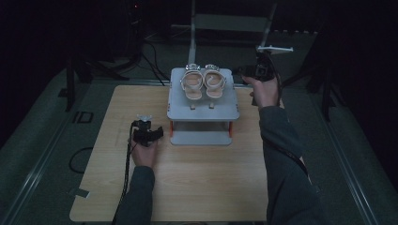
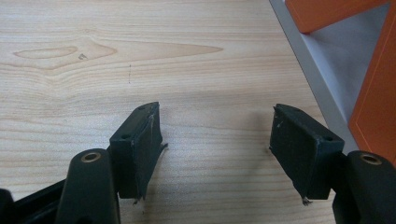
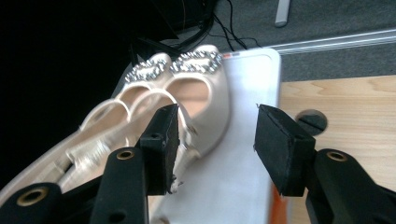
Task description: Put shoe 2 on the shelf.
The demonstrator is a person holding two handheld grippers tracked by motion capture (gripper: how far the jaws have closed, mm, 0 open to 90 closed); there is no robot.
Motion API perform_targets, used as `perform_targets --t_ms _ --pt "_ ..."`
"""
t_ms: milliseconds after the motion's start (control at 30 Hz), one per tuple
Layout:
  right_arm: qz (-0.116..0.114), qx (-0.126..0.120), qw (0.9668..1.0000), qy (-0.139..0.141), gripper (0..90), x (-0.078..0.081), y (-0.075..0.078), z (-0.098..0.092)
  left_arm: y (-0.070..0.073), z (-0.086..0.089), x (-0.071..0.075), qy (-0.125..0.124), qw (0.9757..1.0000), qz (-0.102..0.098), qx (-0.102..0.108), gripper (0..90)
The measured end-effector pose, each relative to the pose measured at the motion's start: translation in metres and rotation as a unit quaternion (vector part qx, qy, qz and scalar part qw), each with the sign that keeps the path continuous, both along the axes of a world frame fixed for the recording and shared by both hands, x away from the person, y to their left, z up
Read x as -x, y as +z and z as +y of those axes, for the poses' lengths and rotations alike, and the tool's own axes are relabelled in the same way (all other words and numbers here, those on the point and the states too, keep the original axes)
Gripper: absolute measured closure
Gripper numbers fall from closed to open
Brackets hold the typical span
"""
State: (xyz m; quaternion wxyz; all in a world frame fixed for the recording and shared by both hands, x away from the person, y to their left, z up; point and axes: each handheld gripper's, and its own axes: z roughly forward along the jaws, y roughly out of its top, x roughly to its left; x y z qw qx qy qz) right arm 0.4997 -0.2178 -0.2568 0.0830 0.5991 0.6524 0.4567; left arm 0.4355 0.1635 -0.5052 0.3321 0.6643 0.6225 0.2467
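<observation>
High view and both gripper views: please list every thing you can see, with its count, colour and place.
sandals: two, cream with sparkling buckles, side by side on the rack's top shelf
rack: one, grey shelves with orange legs, at the far middle of the table
table: one, light wood, centre
cables: several, black, on the floor behind the table
left gripper: one, black, open above bare wood left of the rack
right gripper: one, black, open beside the sandals at the rack's right

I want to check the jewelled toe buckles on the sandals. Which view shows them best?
The right gripper view: the buckles sit close and sparkling, just beyond the open right gripper. The high view shows them tiny and dim atop the grey stand.
</observation>
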Motion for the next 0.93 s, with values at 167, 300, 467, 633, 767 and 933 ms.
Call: perform_targets --t_ms 167,300,467,633,767,933 --pt "-0.015 0.004 0.9999 0.006 49.6 0.019 -0.011 -0.014 0.0 0.0 0.0 0.001 1.0 0.0 0.001 34.2" --pt "-0.028 0.008 0.9995 0.014 49.5 0.037 -0.023 -0.022 0.0 0.0 0.0 0.001 1.0 -0.001 0.002 34.1" --pt "-0.043 0.034 0.9984 0.012 49.2 0.062 -0.041 -0.031 0.0 0.0 0.0 0.0 1.0 -0.001 0.003 33.9" --pt "-0.041 0.036 0.9984 0.016 49.0 0.081 -0.067 -0.04 0.0 0.0 0.0 0.0 1.0 0.0 0.001 33.9" --pt "-0.024 0.036 0.999 0.012 49.0 0.09 -0.091 -0.05 0.0 0.0 0.0 0.001 1.0 -0.001 0.001 33.9" --pt "-0.006 0.045 0.999 0.002 49.0 0.101 -0.119 -0.063 0.0 0.0 0.0 0.0 1.0 -0.001 0.001 33.8"
